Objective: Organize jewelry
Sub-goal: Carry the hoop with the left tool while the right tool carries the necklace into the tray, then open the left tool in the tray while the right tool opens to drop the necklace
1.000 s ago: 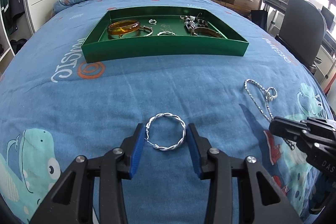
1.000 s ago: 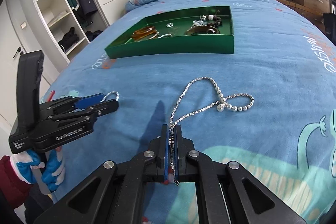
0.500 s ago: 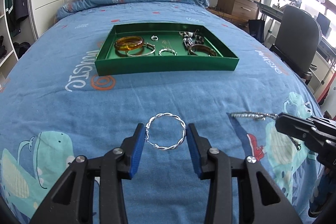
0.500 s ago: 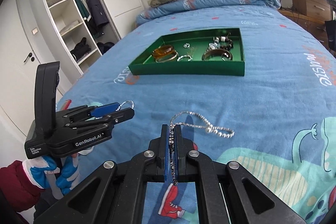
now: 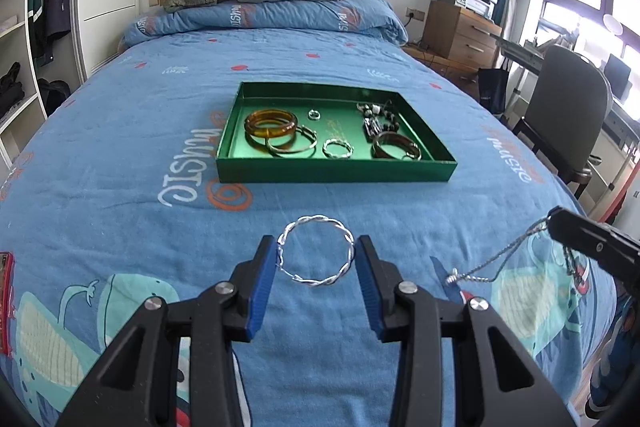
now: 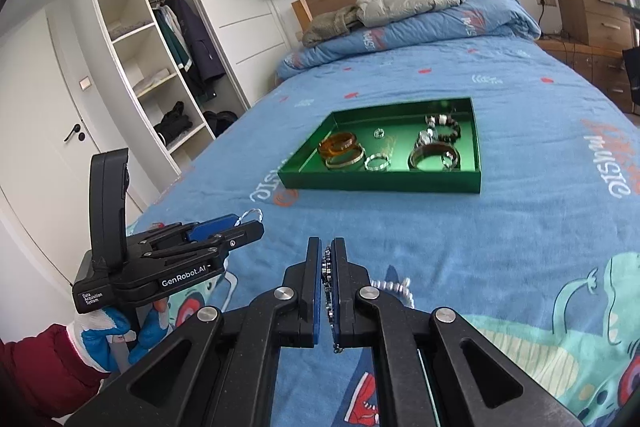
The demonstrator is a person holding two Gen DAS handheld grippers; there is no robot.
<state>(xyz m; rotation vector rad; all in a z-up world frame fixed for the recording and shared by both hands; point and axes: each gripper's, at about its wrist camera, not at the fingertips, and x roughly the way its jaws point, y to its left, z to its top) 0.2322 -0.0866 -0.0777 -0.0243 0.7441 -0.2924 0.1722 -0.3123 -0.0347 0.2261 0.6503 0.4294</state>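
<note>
Over the blue bed (image 5: pixel 120 155), in the view from my left wrist, my left gripper (image 5: pixel 316 259) holds a twisted silver bracelet (image 5: pixel 316 250) between its jaws; the blue pads touch the ring on both sides, so it is pinched across its width and hangs above the cover. Farther up the bed lies the green tray (image 5: pixel 336 173), well apart from me. Inside it I count already an amber bangle (image 5: pixel 271 123), a thin metal bangle, two small rings, a dark beaded piece and a brown bracelet (image 5: pixel 396 147). At the right edge my right gripper (image 5: pixel 560 223) carries a silver chain (image 5: pixel 496 263), which hangs down from its tip.

In the view from my right wrist, the jaws are pressed together on this chain, and its loose end with the beads trails beside them, close to the cover; I cannot tell if it touches. My left gripper shows at the left, in a gloved hand (image 6: pixel 108 331).

I judge that most of the work is done: no other jewelry lies loose on the bed in these views, and only these two pieces must reach the tray.
</note>
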